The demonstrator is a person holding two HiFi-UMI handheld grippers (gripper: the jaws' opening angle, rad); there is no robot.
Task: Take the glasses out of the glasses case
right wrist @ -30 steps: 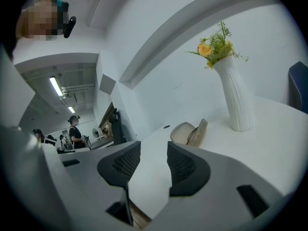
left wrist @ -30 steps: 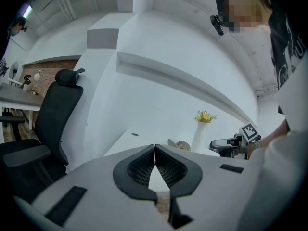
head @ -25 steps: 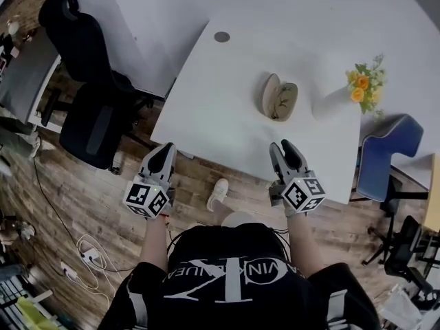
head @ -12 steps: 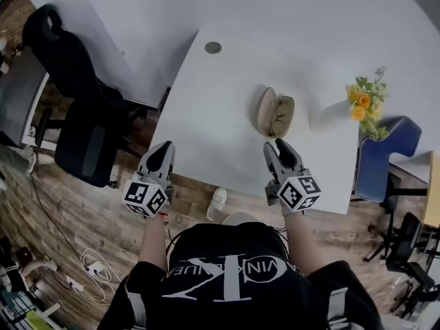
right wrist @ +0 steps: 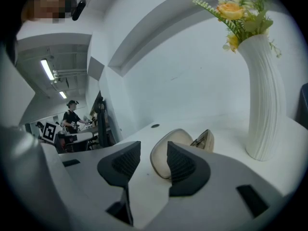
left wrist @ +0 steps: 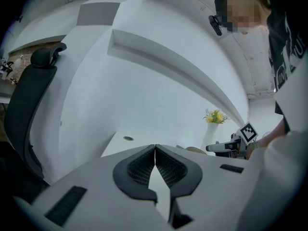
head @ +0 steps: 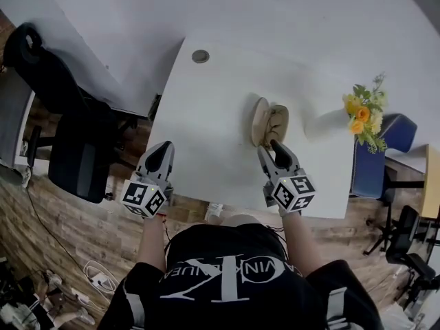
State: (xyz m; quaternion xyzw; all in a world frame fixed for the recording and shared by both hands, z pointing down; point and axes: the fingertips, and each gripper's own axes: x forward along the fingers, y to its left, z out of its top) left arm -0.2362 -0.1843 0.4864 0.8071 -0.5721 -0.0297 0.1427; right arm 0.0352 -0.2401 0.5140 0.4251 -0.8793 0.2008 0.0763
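Note:
A beige glasses case (head: 268,123) lies open on the white table (head: 206,115), its lid (right wrist: 168,153) standing up on the left and the glasses (right wrist: 203,139) just showing inside. My right gripper (head: 276,150) is open and points at the case from just in front of it, with nothing between its jaws. Over the table's near left edge, well away from the case, my left gripper (head: 161,158) is shut and holds nothing. In the left gripper view the case (left wrist: 195,150) is only a sliver past the jaws.
A white ribbed vase (right wrist: 263,100) with yellow flowers (head: 363,112) stands at the table's right end, close to the case. A round cable port (head: 200,56) sits at the far left. A black office chair (head: 65,129) stands left of the table, a blue chair (head: 377,158) to the right.
The right gripper has come forward to the case's near side. The person has stepped closer to the table; the left gripper has kept its place at the table's near left edge.

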